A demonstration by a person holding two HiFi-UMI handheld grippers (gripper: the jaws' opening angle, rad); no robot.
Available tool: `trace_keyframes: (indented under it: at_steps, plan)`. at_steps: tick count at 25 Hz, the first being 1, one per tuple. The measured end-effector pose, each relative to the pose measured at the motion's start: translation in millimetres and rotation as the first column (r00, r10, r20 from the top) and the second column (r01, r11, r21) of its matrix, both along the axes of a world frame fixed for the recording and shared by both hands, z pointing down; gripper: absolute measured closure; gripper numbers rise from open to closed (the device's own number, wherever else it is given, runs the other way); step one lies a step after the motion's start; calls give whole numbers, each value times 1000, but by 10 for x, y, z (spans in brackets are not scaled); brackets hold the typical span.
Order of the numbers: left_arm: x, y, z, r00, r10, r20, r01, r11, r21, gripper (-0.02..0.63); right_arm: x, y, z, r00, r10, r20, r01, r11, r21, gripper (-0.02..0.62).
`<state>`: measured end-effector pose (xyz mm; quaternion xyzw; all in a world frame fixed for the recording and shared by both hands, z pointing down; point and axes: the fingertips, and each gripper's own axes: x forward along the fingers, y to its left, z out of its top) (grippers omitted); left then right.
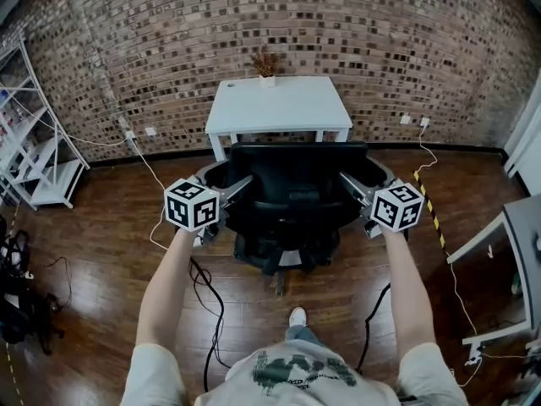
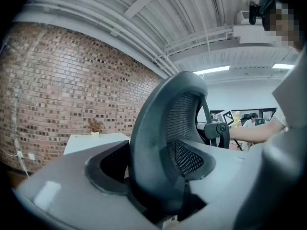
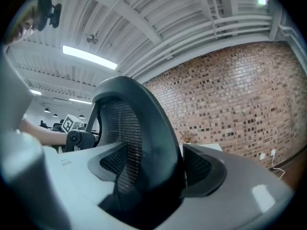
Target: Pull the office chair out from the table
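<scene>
Shelving of white metal (image 1: pixel 42 159) stands at the far left on the dark wooden floor (image 1: pixel 101 252). The left gripper (image 1: pixel 237 191) has its fingers (image 2: pixel 103 169) spread around the left edge of the black mesh-backed office chair (image 1: pixel 292 184), which stands just in front of the white rectangular table (image 1: pixel 279 108) by the red brick wall (image 1: pixel 338 32). The right gripper (image 1: pixel 351 186) straddles the backrest's right edge, fingers (image 3: pixel 206 171) likewise spread wide
</scene>
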<state>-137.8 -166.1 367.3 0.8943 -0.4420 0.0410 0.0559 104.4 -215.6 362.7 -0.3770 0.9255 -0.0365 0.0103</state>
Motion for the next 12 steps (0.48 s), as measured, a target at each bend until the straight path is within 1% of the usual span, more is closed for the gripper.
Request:
trace_keyframes:
  at_steps: [3, 5, 11, 12]
  plan:
    - [-106, 150, -40, 999, -38, -12, 38, 999, 17, 298, 146, 121, -105, 995, 98, 22, -98, 995, 34, 252]
    - [-154, 266, -36, 998, -56, -23, 57, 998, 25, 298, 212, 254, -161, 991, 132, 34, -134, 990, 48, 252]
    - [-102, 642, -40, 996, -74, -44, 76, 996, 54, 301, 192, 751, -212, 991, 135, -3, -134, 988, 73, 253]
    - [-88, 701, -55, 996, -79, -45, 81, 995, 61, 302, 168, 828, -219, 991, 133, -8, -132, 988, 80, 266]
